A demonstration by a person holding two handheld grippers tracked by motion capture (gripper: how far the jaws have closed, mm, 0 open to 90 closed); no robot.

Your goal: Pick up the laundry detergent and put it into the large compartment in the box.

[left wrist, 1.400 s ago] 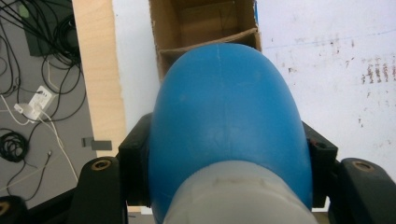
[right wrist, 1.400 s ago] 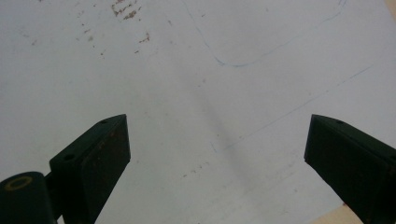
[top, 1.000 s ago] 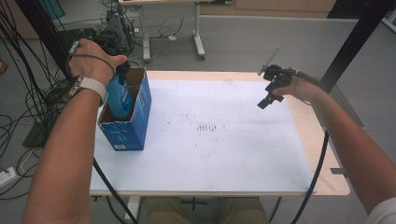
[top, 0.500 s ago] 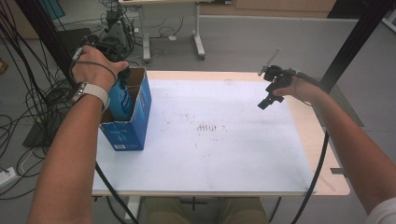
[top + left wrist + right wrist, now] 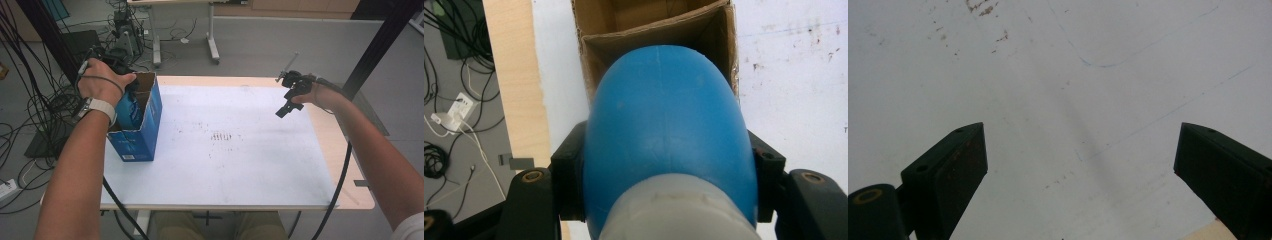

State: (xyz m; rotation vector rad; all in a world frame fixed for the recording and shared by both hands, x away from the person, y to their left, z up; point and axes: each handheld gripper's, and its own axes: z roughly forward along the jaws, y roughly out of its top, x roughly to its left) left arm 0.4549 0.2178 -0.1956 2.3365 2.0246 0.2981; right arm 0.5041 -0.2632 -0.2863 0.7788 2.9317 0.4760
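Step in hand looks like loading: the left gripper (image 5: 131,86) has its jaws clamped on either side of a blue bottle (image 5: 666,135), which hangs nose-down over the open top of the blue box (image 5: 142,131) at the table's left edge. In the left gripper view the bottle's rounded end sits right at the box mouth, w/ brown cardboard walls showing behind it; in the high view it looks partly inside already, though how deep it is can't be told from that angle, since the hand (image 5: 102,82) covers most of it. The box stands upright on the white table (image 5: 240,165), near the left-front corner. The right gripper (image 5: 290,95) hovers over the far right of the table, well apart from the box, jaws spread wide and holding nothing; its own view has bare tabletop between them. Next move, as I judge it: lower the bottle straight down btwn the walls, keep it centred so it doesn't catch the rim or tip the box, then let go once it rests on the bottom. The right could steady the box if it shifts.
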